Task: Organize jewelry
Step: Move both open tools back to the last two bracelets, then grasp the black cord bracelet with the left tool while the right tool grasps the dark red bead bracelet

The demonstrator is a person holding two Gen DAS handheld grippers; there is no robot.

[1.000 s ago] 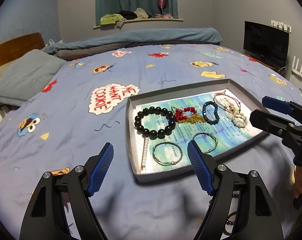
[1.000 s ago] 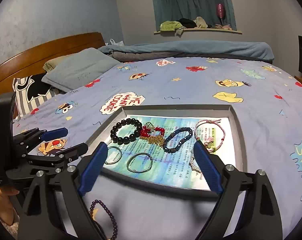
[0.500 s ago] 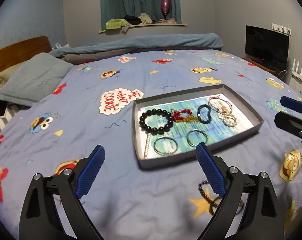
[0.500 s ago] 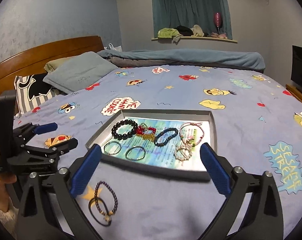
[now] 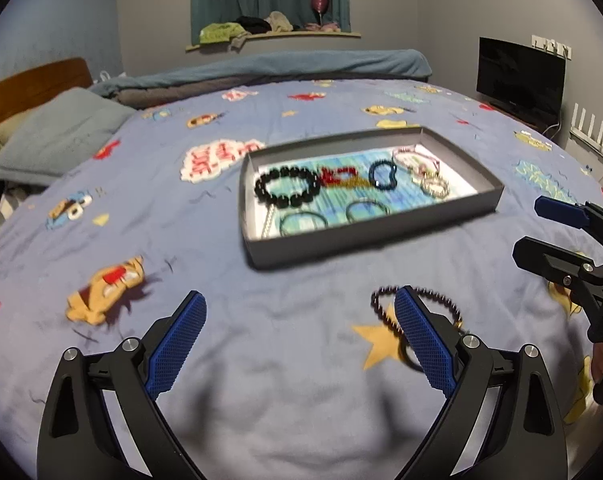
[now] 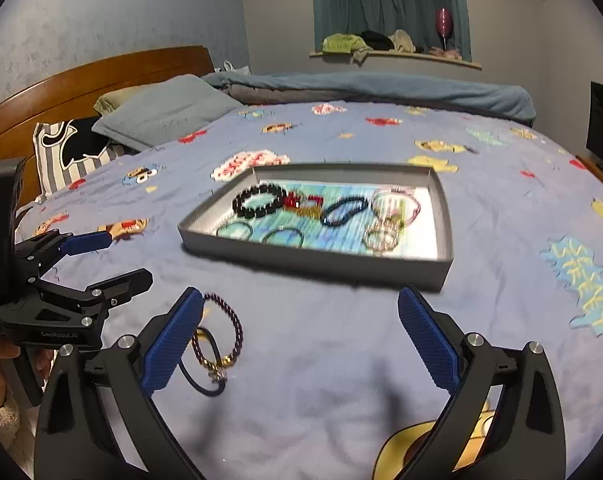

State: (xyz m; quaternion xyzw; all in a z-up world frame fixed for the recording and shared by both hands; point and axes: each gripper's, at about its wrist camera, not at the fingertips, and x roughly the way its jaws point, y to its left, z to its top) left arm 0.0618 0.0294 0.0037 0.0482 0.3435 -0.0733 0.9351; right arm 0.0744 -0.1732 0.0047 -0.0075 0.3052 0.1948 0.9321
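Note:
A grey tray (image 5: 381, 236) (image 6: 321, 262) lies on the blue bedspread and holds several bracelets, among them a black bead bracelet (image 5: 287, 186) (image 6: 259, 200) and two thin bangles. A dark purple bead bracelet (image 5: 439, 300) (image 6: 231, 322) with a black cord loop lies on the bedspread in front of the tray. My left gripper (image 5: 299, 342) (image 6: 105, 256) is open and empty, with its right finger over that bracelet. My right gripper (image 6: 299, 338) (image 5: 541, 226) is open and empty, with its left finger beside the bracelet.
Grey pillows (image 6: 161, 110) and a wooden headboard (image 6: 93, 76) stand at the left. A folded blue blanket (image 5: 277, 66) lies across the far end. A black TV (image 5: 519, 76) stands at the right. A window ledge (image 5: 273, 34) holds clothes.
Both grippers have pulled back from the tray toward the near edge of the bed. The purple bead bracelet on the bedspread has come into full view. Both stayed open.

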